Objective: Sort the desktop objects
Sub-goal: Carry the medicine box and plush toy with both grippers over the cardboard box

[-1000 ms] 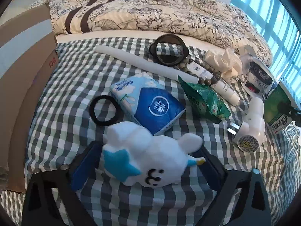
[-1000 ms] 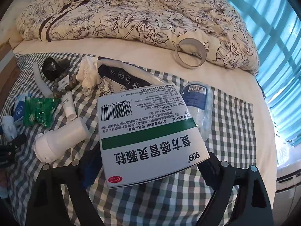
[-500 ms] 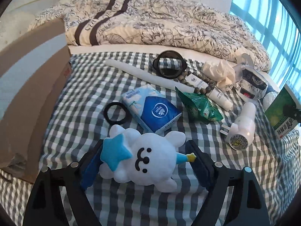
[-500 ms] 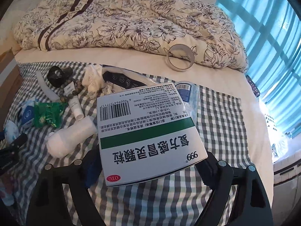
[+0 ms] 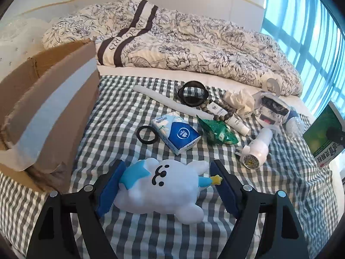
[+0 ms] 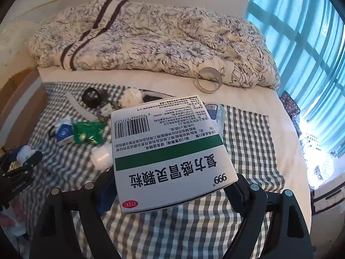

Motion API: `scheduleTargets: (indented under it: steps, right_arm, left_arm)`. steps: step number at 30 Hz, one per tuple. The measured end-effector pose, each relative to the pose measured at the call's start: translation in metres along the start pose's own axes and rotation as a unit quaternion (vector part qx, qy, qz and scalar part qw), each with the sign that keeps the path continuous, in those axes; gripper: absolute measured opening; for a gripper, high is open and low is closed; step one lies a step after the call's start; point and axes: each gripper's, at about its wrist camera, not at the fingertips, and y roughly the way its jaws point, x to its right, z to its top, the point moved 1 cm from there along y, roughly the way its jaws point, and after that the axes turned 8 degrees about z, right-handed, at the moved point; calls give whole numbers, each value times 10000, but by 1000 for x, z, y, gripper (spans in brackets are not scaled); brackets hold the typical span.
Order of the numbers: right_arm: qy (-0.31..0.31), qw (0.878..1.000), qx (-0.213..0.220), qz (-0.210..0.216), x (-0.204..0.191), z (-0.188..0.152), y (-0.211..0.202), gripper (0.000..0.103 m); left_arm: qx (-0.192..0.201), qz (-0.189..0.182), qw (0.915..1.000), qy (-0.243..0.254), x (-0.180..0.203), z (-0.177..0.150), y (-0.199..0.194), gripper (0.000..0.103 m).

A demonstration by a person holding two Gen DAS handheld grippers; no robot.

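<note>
Holding one item per gripper, lifted clear of the checked sheet [image 5: 120,116], which I judge is for carrying toward the cardboard box [image 5: 49,112] as the sorting bin. Left gripper [image 5: 166,183]: jaws closed onto the white plush toy [image 5: 163,185], blue pads pressing its two sides; the toy sits face-up just right of the box's near corner. Right gripper [image 6: 172,185]: jaws clamped on the near end of the medicine carton [image 6: 170,151], held flat, printed face up, well to the right of the box. Unsorted, right of the box on the sheet: tissue pack [image 5: 175,132], green packet [image 5: 217,130], black ring [image 5: 147,135], white bottle [image 5: 257,147]. Box contents not visible.
</note>
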Motion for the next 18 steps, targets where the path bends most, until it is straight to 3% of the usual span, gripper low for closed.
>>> scheduleTargets:
  steps: [18]
  right_arm:
    - [-331,9963,119,787,-81,7,-46,85]
  left_arm:
    - [188,338,9992,-15,-28,29,-78,83]
